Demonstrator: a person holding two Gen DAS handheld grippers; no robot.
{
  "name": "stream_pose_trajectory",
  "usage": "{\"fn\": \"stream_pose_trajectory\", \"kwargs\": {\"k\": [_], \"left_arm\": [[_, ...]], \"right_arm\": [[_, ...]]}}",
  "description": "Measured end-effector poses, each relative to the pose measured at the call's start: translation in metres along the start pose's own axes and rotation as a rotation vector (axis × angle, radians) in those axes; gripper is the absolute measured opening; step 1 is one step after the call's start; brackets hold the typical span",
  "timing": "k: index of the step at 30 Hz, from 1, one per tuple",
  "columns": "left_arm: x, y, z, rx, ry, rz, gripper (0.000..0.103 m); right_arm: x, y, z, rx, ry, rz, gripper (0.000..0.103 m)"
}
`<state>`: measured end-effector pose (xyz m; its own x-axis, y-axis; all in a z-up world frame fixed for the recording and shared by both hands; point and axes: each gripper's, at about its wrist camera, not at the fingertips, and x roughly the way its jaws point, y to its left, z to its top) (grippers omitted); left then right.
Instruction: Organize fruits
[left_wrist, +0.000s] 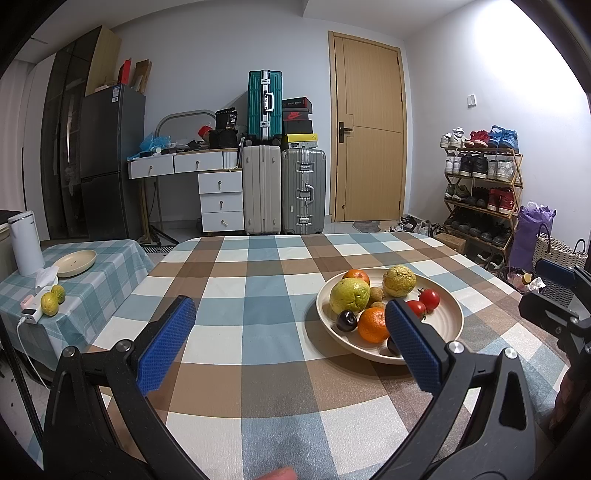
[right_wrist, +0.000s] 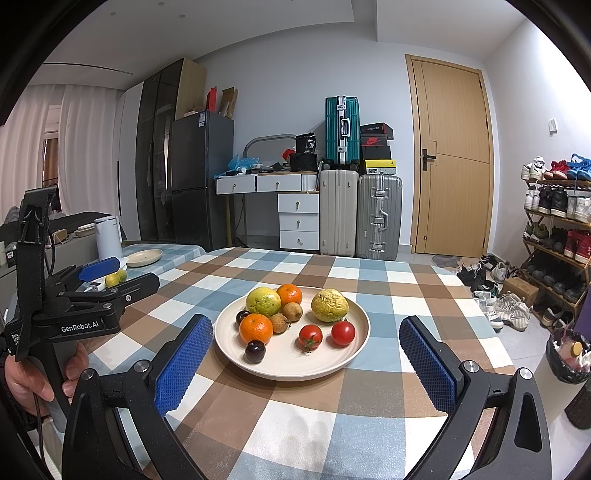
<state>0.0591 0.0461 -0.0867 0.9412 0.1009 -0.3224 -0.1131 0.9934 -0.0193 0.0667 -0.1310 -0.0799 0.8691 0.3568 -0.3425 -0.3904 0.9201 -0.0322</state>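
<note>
— On the checked tabletop (right_wrist: 369, 398), ahead of our right gripper (right_wrist: 306, 354), we see the plate (right_wrist: 354, 354) of fruits (right_wrist: 291, 319) lying between its spread jaws.

— And our left gripper (left_wrist: 291, 332)?

— Its jaws gape wide too, gripping nothing; the plate sits ahead, partly behind the right-hand jaw. Neither touches fruit.

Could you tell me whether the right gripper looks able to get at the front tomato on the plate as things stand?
Probably yes. The right gripper is open and aimed at the plate, and the front tomato sits apart from the other fruit with bare plate before it.
</note>
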Motion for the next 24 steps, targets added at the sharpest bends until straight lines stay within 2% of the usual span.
{"fn": "stream_pose_trajectory", "kwargs": {"k": [24], "left_arm": [[-0.0007, -0.0010, 0.0008, 0.000, 0.003, -0.013, 0.102]], "right_arm": [[-0.0004, -0.0007, -0.0003, 0.000, 0.000, 0.000, 0.103]]}}
